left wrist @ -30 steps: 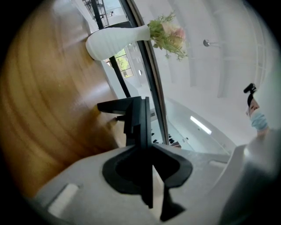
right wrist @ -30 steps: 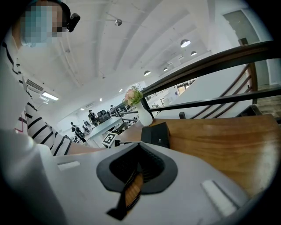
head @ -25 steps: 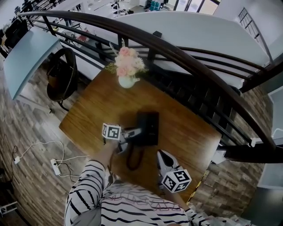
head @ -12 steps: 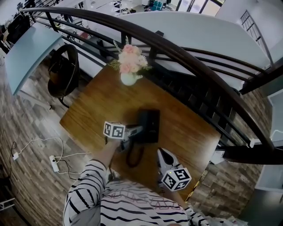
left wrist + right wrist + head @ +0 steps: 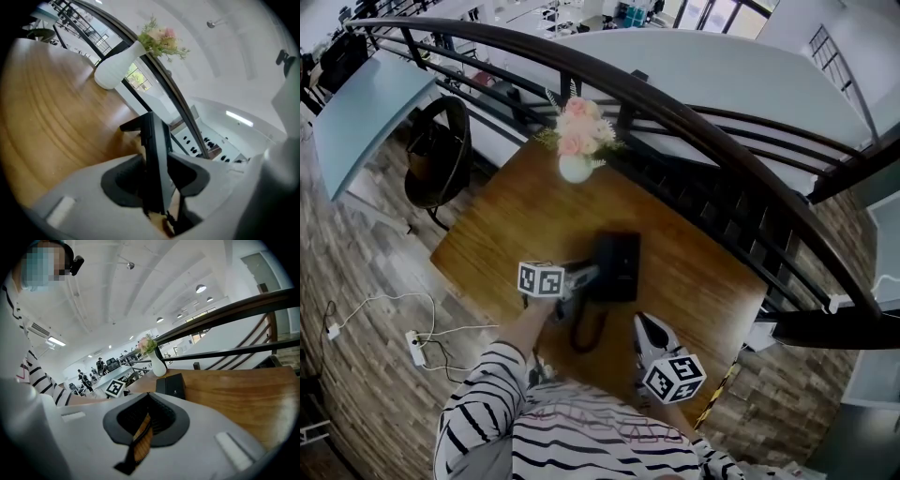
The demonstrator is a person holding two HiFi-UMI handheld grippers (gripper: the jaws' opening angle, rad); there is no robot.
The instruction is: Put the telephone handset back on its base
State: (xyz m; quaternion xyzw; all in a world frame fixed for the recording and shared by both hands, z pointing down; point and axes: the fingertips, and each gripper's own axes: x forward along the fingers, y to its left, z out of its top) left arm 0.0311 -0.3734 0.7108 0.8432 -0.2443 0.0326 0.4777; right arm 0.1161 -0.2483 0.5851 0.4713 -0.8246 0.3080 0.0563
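Both jaws of my left gripper (image 5: 157, 174) pinch the black telephone handset (image 5: 153, 136) on edge, presumably so it can be laid into its cradle; it hangs at the left side of the base (image 5: 617, 267). My right gripper (image 5: 145, 420) is closed on nothing, parked near the table's (image 5: 487, 244) front edge, beside the cord (image 5: 584, 330). Open wood lies left, and the vase (image 5: 575, 167) stands well apart.

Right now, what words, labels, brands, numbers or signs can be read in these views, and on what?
No text can be read in any view.
On the telephone base: a small pale mark, too small to read.
On the left cube and right cube: square marker patterns only, no letters or numbers.
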